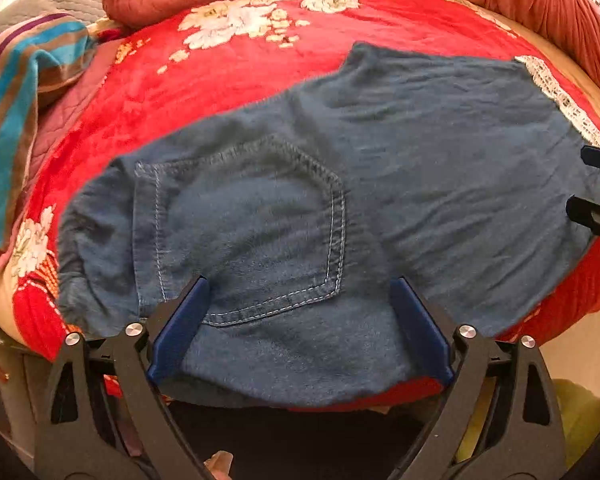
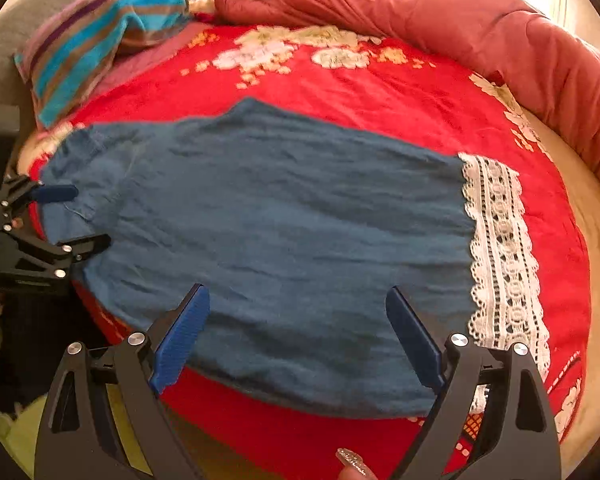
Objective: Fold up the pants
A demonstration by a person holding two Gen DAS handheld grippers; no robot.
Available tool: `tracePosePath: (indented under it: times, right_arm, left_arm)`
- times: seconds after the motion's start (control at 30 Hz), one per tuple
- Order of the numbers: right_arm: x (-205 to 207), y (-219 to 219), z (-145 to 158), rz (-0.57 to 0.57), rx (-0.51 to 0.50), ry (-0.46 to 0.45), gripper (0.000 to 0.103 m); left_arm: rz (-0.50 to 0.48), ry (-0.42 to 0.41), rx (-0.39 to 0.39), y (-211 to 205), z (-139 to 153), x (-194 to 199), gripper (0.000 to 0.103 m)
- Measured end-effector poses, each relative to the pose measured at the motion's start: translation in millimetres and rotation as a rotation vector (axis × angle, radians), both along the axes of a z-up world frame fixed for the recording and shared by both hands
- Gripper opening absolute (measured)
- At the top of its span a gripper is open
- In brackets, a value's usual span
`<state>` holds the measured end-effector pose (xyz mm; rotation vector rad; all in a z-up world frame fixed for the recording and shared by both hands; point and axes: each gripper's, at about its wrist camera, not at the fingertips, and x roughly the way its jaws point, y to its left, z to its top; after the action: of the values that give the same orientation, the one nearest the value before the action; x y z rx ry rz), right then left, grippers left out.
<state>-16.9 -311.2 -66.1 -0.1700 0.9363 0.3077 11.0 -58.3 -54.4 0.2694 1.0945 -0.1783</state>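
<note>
Blue denim pants [image 1: 380, 168] lie flat on a red floral blanket [image 1: 228, 80], folded lengthwise with a back pocket [image 1: 252, 232] facing up. A white lace hem [image 2: 496, 248] ends the leg on the right. My left gripper [image 1: 300, 292] is open, hovering over the waist end near the pocket, holding nothing. My right gripper [image 2: 298, 300] is open above the leg part [image 2: 280, 220] near the front edge, holding nothing. The left gripper also shows at the left edge of the right wrist view [image 2: 76, 216], and the right gripper at the right edge of the left wrist view [image 1: 596, 184].
A striped towel [image 2: 100, 36] lies at the back left. A bunched rust-coloured quilt [image 2: 440, 12] runs along the back and right. The bed's front edge [image 2: 280, 432] drops off just below the pants.
</note>
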Motion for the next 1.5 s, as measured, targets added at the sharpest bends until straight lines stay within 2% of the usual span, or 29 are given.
tracePosePath:
  times: [0.07,0.17,0.33,0.57,0.77,0.97,1.5]
  right_arm:
    - [4,-13,-12,-0.061,-0.047,0.047,0.089]
    - [1,-35,-15,-0.118,-0.030,0.073,0.089]
    - [-13,-49,-17,-0.126,-0.062,0.059,0.088]
    - [-9,-48,-20,-0.141,-0.058,0.055,0.090]
    - [-10,-54,-13,-0.164,0.012,0.058,0.090]
    - [-13,-55,0,-0.171,0.113,0.064,0.090]
    - [-19,-47,20,-0.147,0.135,0.000,0.093]
  left_arm:
    - [0.005,0.004,-0.024,4,1,1,0.088]
    - [0.008,0.009,-0.042,9,1,0,0.088]
    - [0.010,0.014,-0.068,10,2,0,0.088]
    - [0.010,0.008,-0.083,11,3,0,0.088]
    - [0.009,-0.010,-0.092,13,6,-3,0.089]
    - [0.035,-0.053,-0.159,19,20,-9,0.092]
    - [0.033,-0.121,-0.197,19,47,-18,0.093]
